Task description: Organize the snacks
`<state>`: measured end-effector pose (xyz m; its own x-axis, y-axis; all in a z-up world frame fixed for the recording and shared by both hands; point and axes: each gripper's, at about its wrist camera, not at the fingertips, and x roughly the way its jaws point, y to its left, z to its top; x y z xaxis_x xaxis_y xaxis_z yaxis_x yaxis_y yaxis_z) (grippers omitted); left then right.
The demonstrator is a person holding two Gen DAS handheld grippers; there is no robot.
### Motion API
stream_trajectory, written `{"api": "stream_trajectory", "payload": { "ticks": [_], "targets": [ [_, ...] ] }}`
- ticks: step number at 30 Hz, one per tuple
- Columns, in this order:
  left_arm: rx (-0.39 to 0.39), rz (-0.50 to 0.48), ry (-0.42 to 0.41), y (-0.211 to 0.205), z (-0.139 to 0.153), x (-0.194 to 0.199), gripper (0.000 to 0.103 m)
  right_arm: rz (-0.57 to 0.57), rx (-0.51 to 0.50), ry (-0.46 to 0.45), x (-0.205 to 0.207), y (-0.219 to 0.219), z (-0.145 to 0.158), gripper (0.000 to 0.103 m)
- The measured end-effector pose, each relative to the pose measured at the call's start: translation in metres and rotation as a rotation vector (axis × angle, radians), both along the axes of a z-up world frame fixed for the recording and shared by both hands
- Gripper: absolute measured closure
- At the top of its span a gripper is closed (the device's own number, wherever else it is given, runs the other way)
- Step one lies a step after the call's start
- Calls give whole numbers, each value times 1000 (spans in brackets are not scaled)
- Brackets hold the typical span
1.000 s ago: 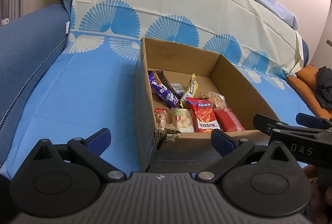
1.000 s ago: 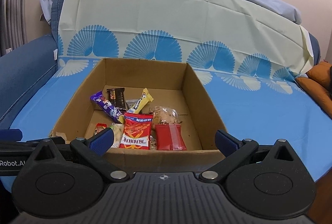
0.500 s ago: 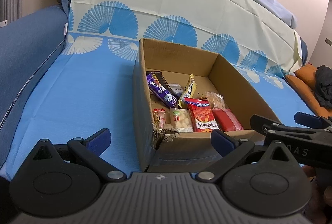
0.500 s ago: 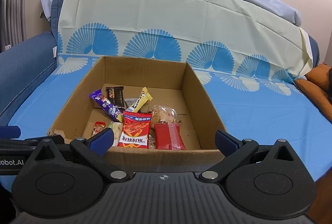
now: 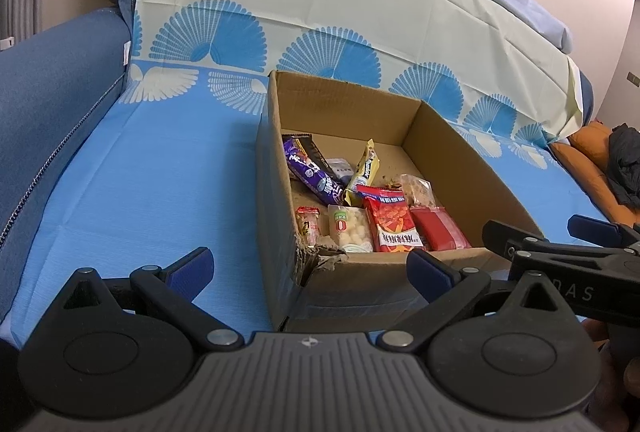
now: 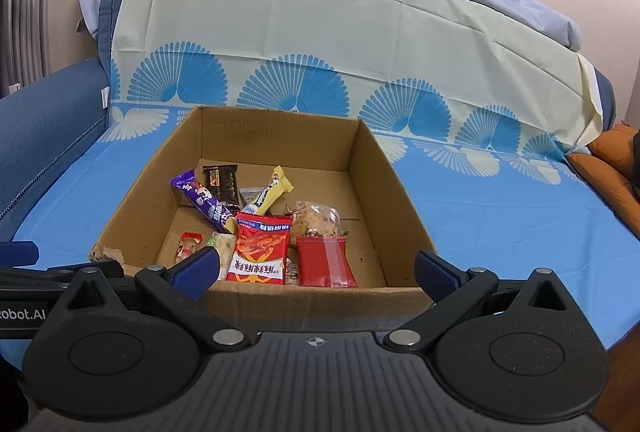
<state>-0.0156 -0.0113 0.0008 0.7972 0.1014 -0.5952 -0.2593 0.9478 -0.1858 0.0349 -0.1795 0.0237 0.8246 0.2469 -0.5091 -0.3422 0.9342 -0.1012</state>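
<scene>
Cardboard box [image 6: 394, 187] of snacks slightly nearer than before, left gripper [image 5: 310, 266] and right gripper [image 6: 316, 268] both wide apart, empty, short of its front edge

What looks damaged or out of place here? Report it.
The cardboard box has a torn, crumpled near-left corner, ragged in both views. Crumbs are scattered on the box floor near the clear bag of snacks. The snacks lie jumbled and overlapping. Both tools are open and empty.
</scene>
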Motion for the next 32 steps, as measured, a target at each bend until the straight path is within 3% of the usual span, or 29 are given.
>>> {"api": "stream_trajectory", "payload": {
  "ticks": [32],
  "targets": [
    [0, -26, -25, 1, -3, 1, 1, -6, -2, 12, 5, 1, -3, 1]
  ]
}}
